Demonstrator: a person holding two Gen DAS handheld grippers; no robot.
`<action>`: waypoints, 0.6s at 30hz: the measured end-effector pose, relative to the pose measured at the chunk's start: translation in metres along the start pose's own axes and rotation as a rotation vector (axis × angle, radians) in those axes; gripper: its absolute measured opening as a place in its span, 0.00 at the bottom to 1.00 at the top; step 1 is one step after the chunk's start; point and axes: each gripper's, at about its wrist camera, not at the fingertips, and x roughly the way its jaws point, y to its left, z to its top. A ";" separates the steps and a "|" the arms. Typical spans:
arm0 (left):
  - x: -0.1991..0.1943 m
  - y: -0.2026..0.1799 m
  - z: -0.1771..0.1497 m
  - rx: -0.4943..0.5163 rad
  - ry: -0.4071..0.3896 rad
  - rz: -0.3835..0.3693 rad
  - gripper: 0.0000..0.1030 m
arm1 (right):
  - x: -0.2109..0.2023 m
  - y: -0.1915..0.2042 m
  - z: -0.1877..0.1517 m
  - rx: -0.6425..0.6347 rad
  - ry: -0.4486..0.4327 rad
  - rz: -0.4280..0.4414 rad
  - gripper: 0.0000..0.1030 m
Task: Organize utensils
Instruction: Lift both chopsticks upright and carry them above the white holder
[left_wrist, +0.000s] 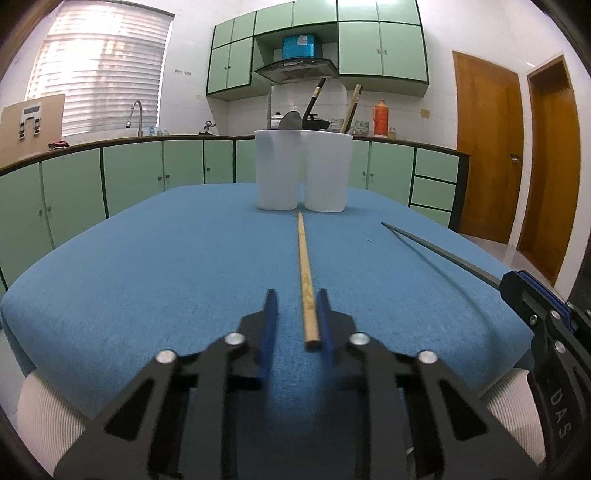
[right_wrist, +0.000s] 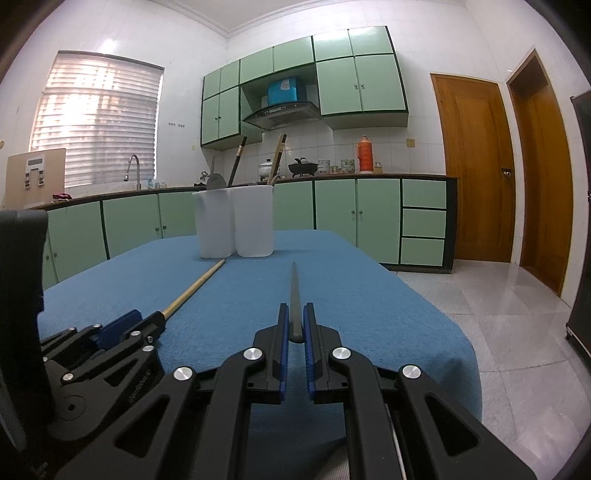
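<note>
Black angular left gripper (left_wrist: 297, 314), lower centre, has its blue-padded fingers spread either side of a pale, round wooden chopstick (left_wrist: 305, 273) lying lengthwise on the fuzzy blue tablecloth (left_wrist: 166, 258). Right gripper (right_wrist: 294, 325), lower centre of its own view, pinches a slim, tapered grey chopstick (right_wrist: 294, 295). Farther back, mid-frame, stands a smooth, translucent white two-cup holder (left_wrist: 303, 170) containing upright utensils.

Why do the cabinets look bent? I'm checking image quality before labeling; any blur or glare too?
Left wrist view: fisheye bows the counter line, the window blows out, and the left gripper fingers are soft beside the wooden chopstick. Right wrist view: same curvature, glare on the floor tiles, right gripper sharp around the dark chopstick.
</note>
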 end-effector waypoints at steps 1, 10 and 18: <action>0.000 0.000 0.000 0.003 0.001 -0.003 0.10 | 0.000 0.000 0.000 -0.001 -0.001 0.000 0.08; -0.008 0.001 0.007 0.015 -0.004 -0.006 0.06 | -0.005 0.001 0.009 -0.021 -0.035 0.001 0.07; -0.032 0.008 0.036 0.037 -0.102 -0.002 0.06 | -0.009 0.000 0.046 -0.041 -0.105 0.029 0.07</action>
